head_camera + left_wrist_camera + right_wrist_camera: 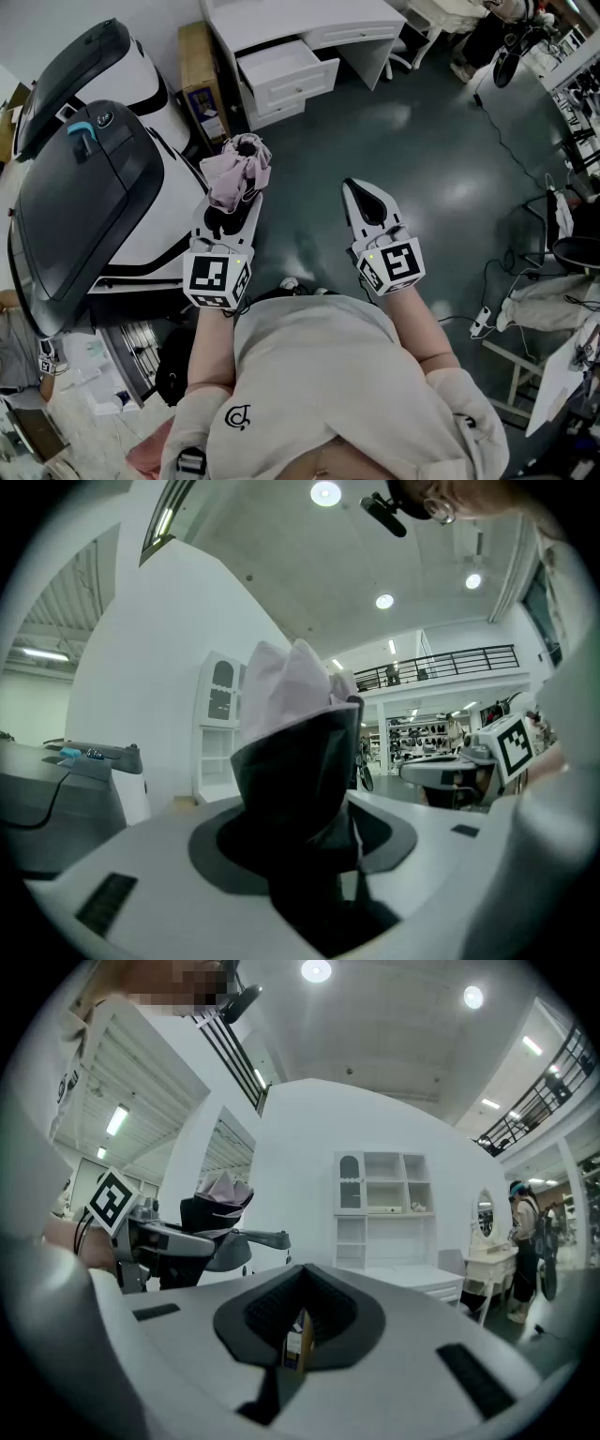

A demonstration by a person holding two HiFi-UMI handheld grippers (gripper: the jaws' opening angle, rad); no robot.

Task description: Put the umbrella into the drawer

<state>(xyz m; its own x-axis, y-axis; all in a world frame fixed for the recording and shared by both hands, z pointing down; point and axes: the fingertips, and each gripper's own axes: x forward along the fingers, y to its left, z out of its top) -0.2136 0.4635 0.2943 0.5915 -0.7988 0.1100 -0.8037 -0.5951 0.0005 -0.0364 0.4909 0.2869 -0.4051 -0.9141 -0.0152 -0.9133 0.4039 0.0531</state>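
A folded pink umbrella (242, 169) with a dark handle end stands up between the jaws of my left gripper (232, 206), which is shut on it. In the left gripper view the umbrella (292, 714) fills the middle, its dark lower part pinched at the left gripper (305, 855). My right gripper (359, 194) is held level beside it, jaws together and nothing in them; the right gripper (298, 1333) shows only a thin slit. Ahead across the floor, the white desk (309, 19) has its drawer (291, 86) pulled open.
A big white-and-dark machine (84, 187) stands close on the left. A brown box (202, 66) leans by the desk. Cables, a power strip (481, 323) and a chair (574, 251) are at the right. White shelves (380, 1204) and a person (521, 1241) show in the distance.
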